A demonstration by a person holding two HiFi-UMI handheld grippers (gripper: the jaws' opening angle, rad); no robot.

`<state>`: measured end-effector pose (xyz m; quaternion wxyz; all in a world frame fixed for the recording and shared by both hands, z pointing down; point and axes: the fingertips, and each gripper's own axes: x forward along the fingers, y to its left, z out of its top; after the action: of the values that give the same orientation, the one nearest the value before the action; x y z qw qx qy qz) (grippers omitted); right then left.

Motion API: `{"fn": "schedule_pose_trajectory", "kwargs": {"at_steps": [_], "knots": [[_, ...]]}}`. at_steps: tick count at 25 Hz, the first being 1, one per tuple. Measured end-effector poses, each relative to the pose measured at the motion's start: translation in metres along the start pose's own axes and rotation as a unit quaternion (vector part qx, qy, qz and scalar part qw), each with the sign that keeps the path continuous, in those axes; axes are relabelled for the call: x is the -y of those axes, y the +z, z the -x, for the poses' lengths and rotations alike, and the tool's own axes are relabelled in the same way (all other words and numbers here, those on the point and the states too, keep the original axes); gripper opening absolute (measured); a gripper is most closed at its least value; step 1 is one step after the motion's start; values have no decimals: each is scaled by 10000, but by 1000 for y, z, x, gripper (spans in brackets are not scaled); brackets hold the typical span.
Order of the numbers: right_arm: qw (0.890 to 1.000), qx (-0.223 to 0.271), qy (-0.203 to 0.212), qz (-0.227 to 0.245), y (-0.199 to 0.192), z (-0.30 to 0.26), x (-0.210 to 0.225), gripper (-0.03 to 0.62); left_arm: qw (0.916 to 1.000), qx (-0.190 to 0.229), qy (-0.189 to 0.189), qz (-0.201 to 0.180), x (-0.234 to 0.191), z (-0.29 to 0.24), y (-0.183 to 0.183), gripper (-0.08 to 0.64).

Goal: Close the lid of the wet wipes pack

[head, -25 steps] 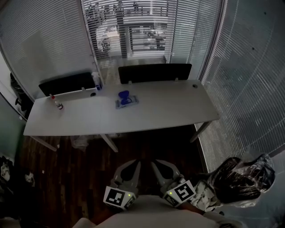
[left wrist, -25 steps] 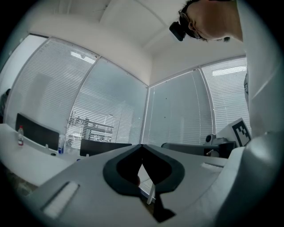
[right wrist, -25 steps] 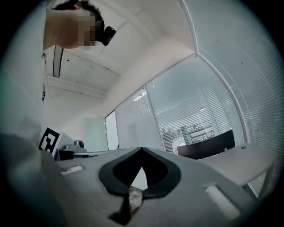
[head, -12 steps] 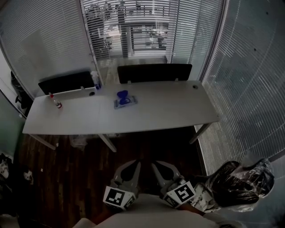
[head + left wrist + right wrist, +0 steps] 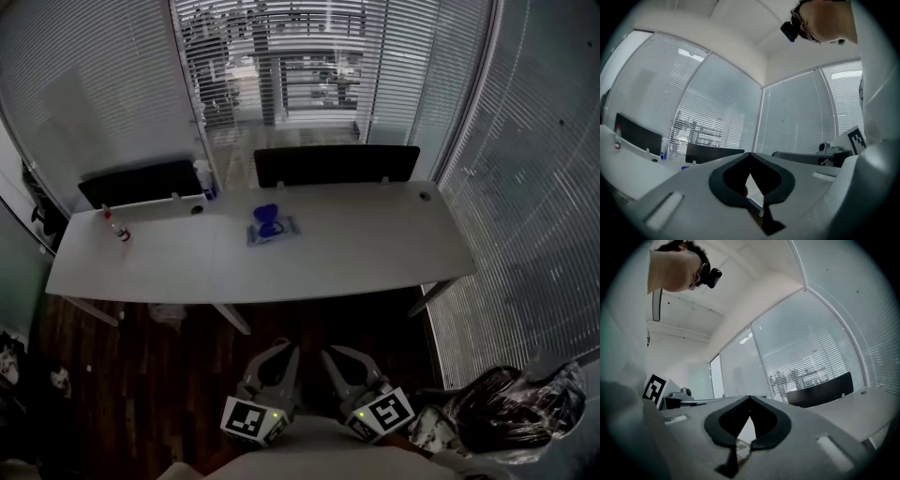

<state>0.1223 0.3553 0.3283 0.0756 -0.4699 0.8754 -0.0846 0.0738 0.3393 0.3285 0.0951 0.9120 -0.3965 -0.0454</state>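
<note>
As far as I can judge nothing of the job is done. The wet wipes pack (image 5: 273, 230) lies on the desk (image 5: 375, 244) a little left of its middle, nearer the far edge, with its blue lid (image 5: 266, 212) standing open. The left hand-held gripper (image 5: 284, 349) and the right hand-held gripper (image 5: 330, 353) each have their jaws together on nothing. They sit side by side over the dark wood floor (image 5: 141, 375), well short of the desk's near edge, so the approach and the press are both left. On the long white desk a small red-capped bottle (image 5: 118, 228) stands at the left end and a spray bottle (image 5: 203, 176) at the far edge. Two dark panels (image 5: 336, 165) line that edge, slatted blinds (image 5: 84, 84) cover the glass walls, and a plastic bag (image 5: 511, 417) sits on the floor at the right.
</note>
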Motion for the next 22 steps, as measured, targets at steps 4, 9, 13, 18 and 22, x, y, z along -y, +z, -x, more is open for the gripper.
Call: {"fn": "schedule_pose_trajectory", "kwargs": {"at_steps": [4, 9, 13, 18, 22], "knots": [[9999, -105, 72, 50, -6, -60, 17, 0, 9998, -66, 54, 161, -58, -35, -1, 3], [9999, -143, 70, 36, -6, -156, 48, 0, 9994, -97, 163, 293, -144, -84, 13, 3], [9997, -195, 81, 89, 2, -230, 67, 0, 9987, -126, 297, 385, -209, -114, 34, 3], [9995, -243, 149, 144, 12, -299, 88, 0, 9983, -57, 440, 373, -272, -148, 51, 3], [9995, -210, 163, 182, 23, -336, 98, 0, 9984, -22, 444, 348, -301, -170, 65, 3]]}}
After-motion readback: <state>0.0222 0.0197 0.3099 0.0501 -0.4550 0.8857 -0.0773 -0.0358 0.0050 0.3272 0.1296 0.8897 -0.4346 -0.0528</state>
